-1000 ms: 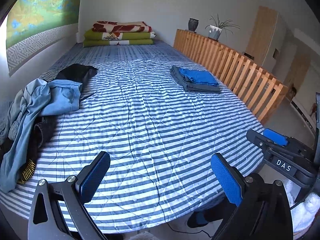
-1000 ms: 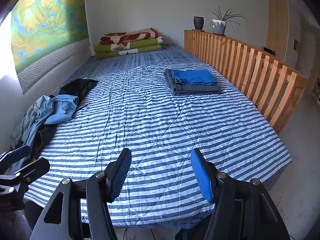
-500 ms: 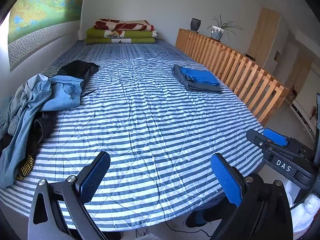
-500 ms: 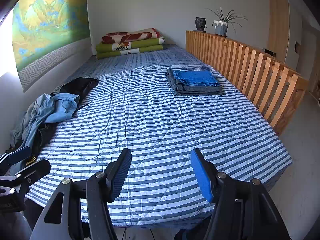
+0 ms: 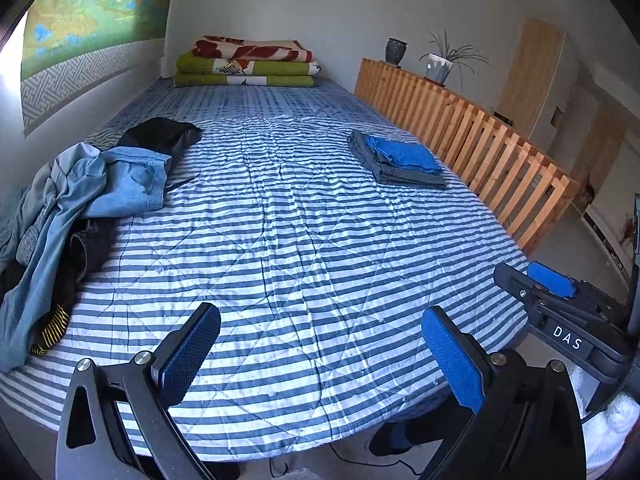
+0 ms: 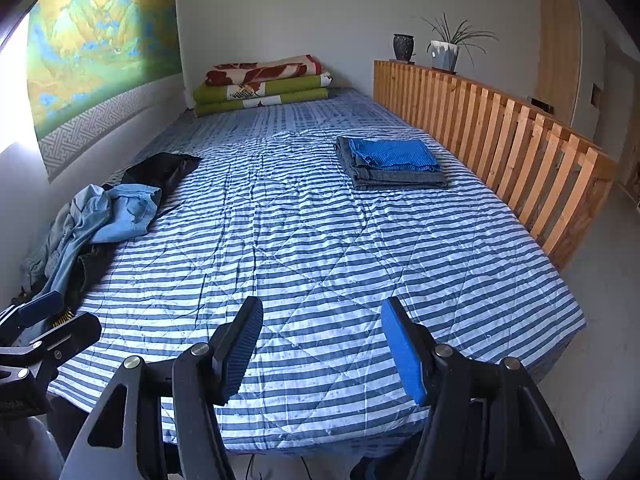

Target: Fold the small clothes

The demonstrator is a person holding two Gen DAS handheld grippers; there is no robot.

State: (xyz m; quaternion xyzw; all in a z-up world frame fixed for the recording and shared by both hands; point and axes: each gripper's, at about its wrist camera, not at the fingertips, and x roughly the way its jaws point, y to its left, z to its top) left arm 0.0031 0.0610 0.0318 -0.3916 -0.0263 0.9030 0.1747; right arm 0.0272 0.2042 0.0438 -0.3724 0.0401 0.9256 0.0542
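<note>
Room: white walls, a green-and-gold landscape hanging (image 6: 100, 48) on the wall along one side of the bed.
Bed (image 6: 320, 248): long, covered by a blue-and-white striped quilt, creased but mostly bare in the middle.
Rail (image 6: 520, 152): wooden slats along the other side of the bed, opposite the hanging.
Pots: a dark vase (image 6: 403, 46) and a potted plant (image 6: 448, 50) stand on the rail's far end.
Blankets (image 5: 246, 63): a folded stack, green with a red-patterned one on top, at the far end of the bed against the wall.
Folded pile (image 6: 394, 162): grey garment with a bright blue one on top, lying flat on the bed near the rail.
Loose heap (image 5: 80, 208): pale blue denim, something black and a bit of yellow-striped cloth, crumpled at the bed's edge on the hanging's side.
Black garment (image 5: 160, 136): just beyond the heap, touching it.
Left tongs (image 5: 320, 356): spread wide, nothing between the pads, above the near end of the bed.
Right tongs (image 6: 322, 348): spread as well, empty, above the near end of the bed.
Each tongs shows at the edge of the other's view.
</note>
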